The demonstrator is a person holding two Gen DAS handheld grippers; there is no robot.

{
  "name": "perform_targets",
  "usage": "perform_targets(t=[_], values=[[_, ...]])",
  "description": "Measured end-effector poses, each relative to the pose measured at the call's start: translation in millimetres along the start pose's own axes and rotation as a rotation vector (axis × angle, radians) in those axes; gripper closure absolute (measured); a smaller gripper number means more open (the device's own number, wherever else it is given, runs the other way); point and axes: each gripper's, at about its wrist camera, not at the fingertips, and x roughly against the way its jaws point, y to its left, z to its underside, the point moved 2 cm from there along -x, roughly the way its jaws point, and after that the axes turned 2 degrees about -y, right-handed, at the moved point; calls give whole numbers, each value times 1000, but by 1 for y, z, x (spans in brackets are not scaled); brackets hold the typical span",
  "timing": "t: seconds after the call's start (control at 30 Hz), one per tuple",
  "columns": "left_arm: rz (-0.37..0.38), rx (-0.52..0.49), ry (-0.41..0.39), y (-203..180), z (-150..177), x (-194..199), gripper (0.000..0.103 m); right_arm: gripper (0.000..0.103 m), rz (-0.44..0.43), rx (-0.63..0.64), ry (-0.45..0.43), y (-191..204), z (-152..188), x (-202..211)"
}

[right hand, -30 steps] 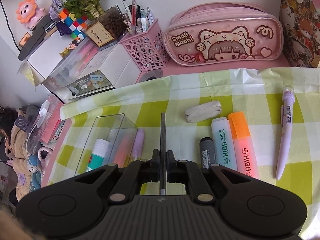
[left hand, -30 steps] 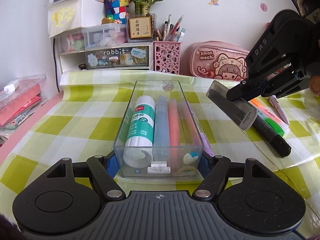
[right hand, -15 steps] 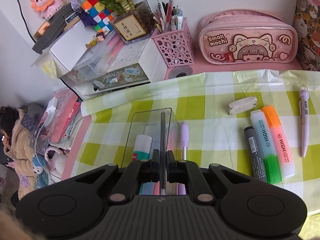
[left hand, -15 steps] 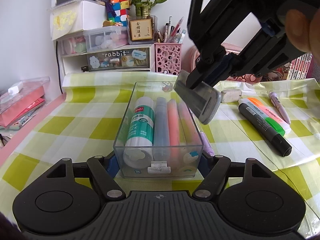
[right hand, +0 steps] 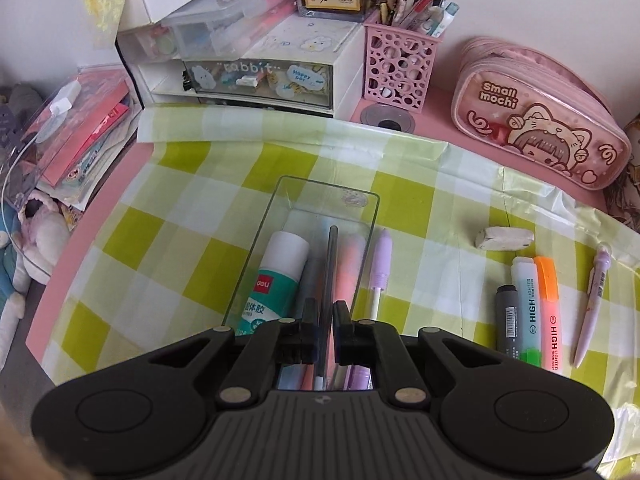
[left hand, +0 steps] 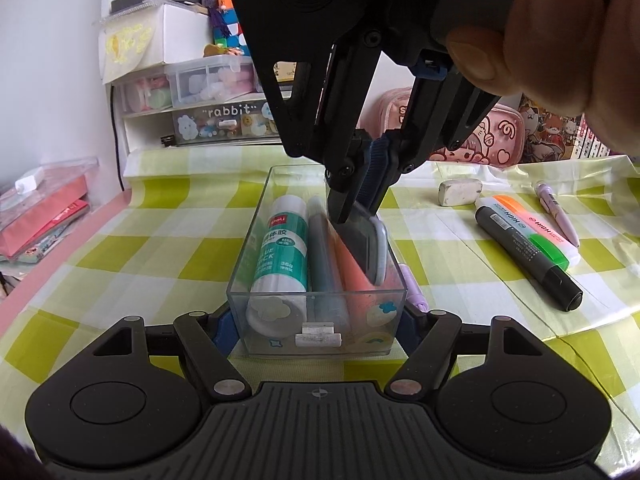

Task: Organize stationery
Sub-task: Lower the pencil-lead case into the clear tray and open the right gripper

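Observation:
My left gripper (left hand: 318,320) is shut on the near end of a clear box (left hand: 256,240), one finger on each side wall. Inside the box lie a white-and-green glue stick (left hand: 282,248), a blue pen (left hand: 324,264) and a pink pen (left hand: 350,276). My right gripper (left hand: 354,208), held by a hand, hangs over the box pointing steeply down. It is shut on a flat grey strip like a short ruler (left hand: 370,248), whose lower end dips into the box on the pink pen. The right wrist view shows the strip (right hand: 331,264) edge-on between that gripper's (right hand: 326,312) fingers.
A lilac pen (right hand: 380,268) lies just right of the box. Further right lie a white eraser (right hand: 505,237), a black marker (right hand: 506,320), two highlighters (right hand: 528,312) and a purple pen (right hand: 594,304). A pink pencil case (right hand: 536,120), pen holder (right hand: 400,68) and drawer unit (right hand: 260,76) line the back.
The right gripper has carried the grey strip leftward from above the markers to over the box and tipped it down into it. The left gripper and the box have stayed still.

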Motion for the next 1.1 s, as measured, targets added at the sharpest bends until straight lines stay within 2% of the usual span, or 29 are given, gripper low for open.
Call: perform_targets(t=[0.2, 0.4, 0.5, 0.6, 0.8, 0.97, 1.1], values=[[1, 1, 3, 0, 0, -1, 30, 103, -52, 50, 53, -1, -6, -6], [2, -4, 2, -1, 0, -1, 30, 103, -151, -66, 50, -21, -3, -18], [9, -2, 5, -1, 0, -1, 30, 103, -134, -23, 49, -14, -1, -18], [11, 0, 7, 0, -1, -2, 30, 103, -119, 28, 15, -12, -4, -8], [16, -1, 7, 0, -1, -2, 30, 103, -156, 25, -18, -19, 2, -6], [17, 0, 7, 0, 0, -1, 30, 103, -201, 27, -49, -24, 8, -6], [20, 7, 8, 1, 0, -2, 30, 103, -288, -18, -94, -40, 12, 6]])
